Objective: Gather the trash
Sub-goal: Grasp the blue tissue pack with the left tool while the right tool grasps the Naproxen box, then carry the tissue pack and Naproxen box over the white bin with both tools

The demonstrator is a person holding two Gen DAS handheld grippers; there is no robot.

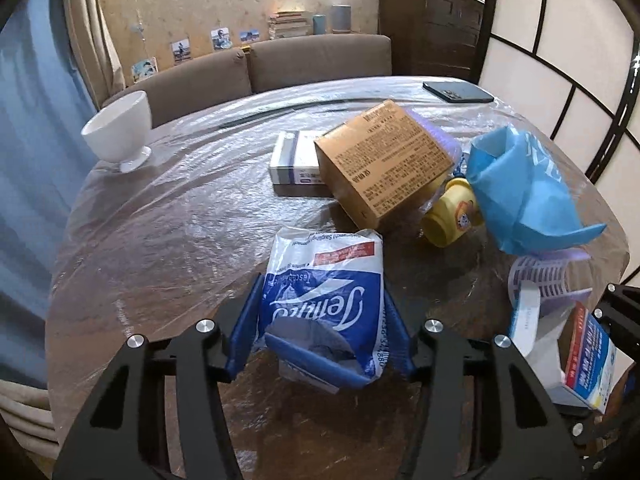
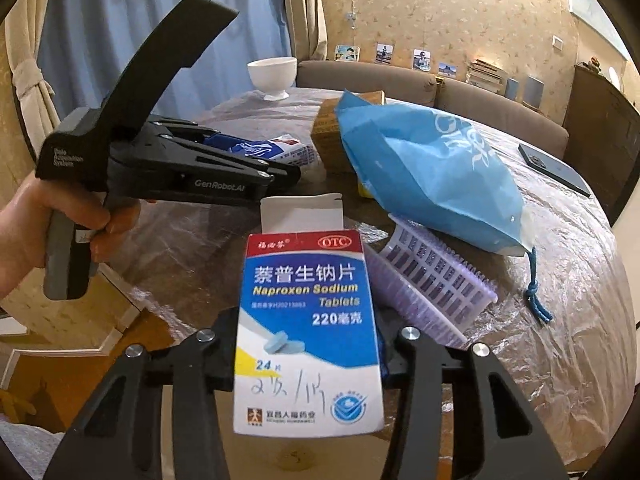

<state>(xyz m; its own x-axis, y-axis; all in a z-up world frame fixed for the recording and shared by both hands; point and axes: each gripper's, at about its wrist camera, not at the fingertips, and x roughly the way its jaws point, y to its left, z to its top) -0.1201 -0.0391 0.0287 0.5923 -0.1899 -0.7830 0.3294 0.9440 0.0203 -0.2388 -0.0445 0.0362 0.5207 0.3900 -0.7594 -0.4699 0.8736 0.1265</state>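
Note:
My left gripper [image 1: 322,326] is shut on a crumpled blue-and-white tissue wrapper [image 1: 324,296], with its blue fingers [image 1: 246,328] pressing both sides just above the table. In the right wrist view that gripper [image 2: 256,156] shows at the left with the wrapper [image 2: 280,148] in it. My right gripper [image 2: 308,354] is shut on an opened blue-and-white medicine box [image 2: 308,320], which hides most of its fingers. The same box [image 1: 588,360] appears at the lower right of the left wrist view.
The round table [image 1: 160,240] wears clear plastic film. On it lie a brown carton [image 1: 384,160], a white-grey box [image 1: 294,160], a yellow bottle [image 1: 452,216], a blue bag [image 2: 432,176], a purple basket [image 2: 436,280], a white bowl [image 1: 120,132] and a phone [image 1: 458,92]. A person's hand [image 2: 36,224] holds the left gripper.

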